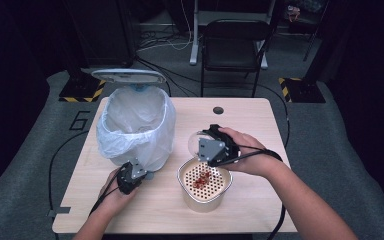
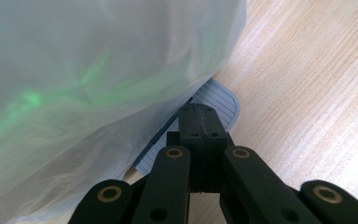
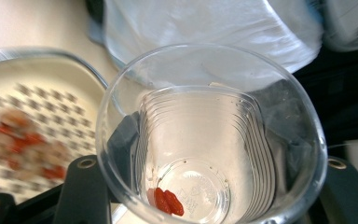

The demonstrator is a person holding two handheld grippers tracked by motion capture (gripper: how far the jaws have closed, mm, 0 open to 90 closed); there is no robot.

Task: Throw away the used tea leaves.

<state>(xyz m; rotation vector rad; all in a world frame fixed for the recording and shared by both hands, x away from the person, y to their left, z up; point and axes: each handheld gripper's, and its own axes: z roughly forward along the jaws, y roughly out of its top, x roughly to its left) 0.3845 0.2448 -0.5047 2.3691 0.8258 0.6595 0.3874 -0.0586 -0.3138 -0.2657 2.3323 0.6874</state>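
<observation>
The cup (image 3: 209,154), clear plastic, sits clamped between the right gripper's (image 1: 206,146) jaws, tipped on its side above the far rim of the strainer (image 1: 204,184). In the right gripper view its open mouth faces the camera, the black jaws pressing on its wall at either side, and two red berries (image 3: 168,201) cling near its bottom. In the high view the cup (image 1: 194,143) shows as a pale round shape at the gripper's left, between the strainer and the bin. The strainer is a perforated insert sitting in a metal pot near the table's (image 1: 260,130) near edge; a small heap of red bits (image 1: 200,180) lies on its holes. Just left of it stands the bin (image 1: 136,127), lined with a translucent white bag, its lid raised at the back. The left gripper (image 1: 130,176) rests at the bin's near foot, jaws clenched together with nothing between them; in the left gripper view their joined tips lie over a ribbed grey pedal (image 2: 214,100) that pokes out from under the bag (image 2: 93,88), though real contact cannot be told. Beyond the table a black chair (image 1: 235,45) stands on the grey floor.
</observation>
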